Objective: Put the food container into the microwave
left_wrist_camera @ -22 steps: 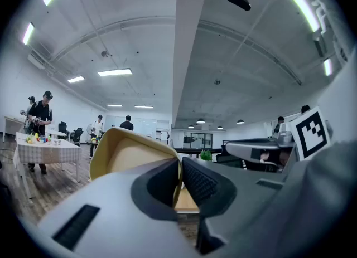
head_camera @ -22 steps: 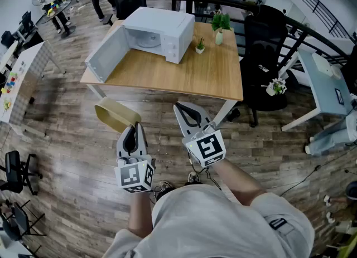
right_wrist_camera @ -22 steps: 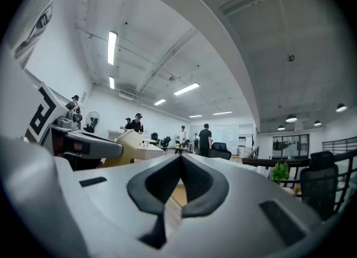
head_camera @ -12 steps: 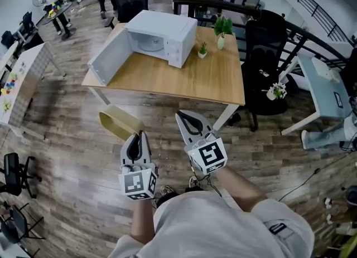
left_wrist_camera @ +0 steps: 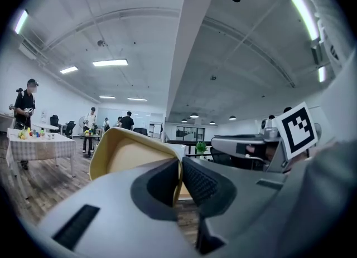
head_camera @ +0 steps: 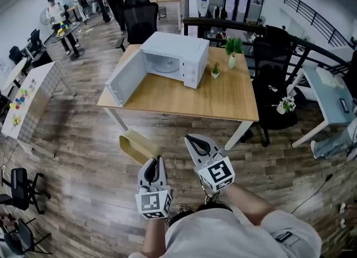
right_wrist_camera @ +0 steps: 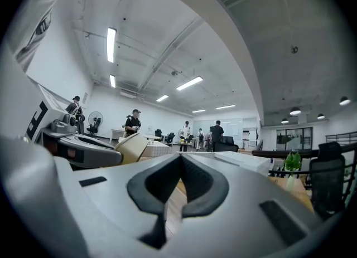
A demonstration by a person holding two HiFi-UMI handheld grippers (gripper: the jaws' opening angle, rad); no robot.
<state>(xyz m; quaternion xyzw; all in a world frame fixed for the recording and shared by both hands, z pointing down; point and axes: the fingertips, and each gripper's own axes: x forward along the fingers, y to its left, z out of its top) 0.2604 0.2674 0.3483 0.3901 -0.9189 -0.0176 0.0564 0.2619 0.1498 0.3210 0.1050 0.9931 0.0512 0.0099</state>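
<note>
The room was bright. Long ceiling lights (left_wrist_camera: 110, 62) high above the table (head_camera: 189, 92) gave the light, and they glowed white in both gripper views. The table top shone a little, and the floor (head_camera: 72, 140) under the table was a bit darker. The head view bent like a fish bowl, so the floor curved away from the table at the edges. Both gripper views were round with black corners. The left gripper (left_wrist_camera: 179, 163) and the food container (left_wrist_camera: 131, 155) it pinched looked blurry up close. The right gripper (right_wrist_camera: 179, 159), jaws closed, was blurry too.
</note>
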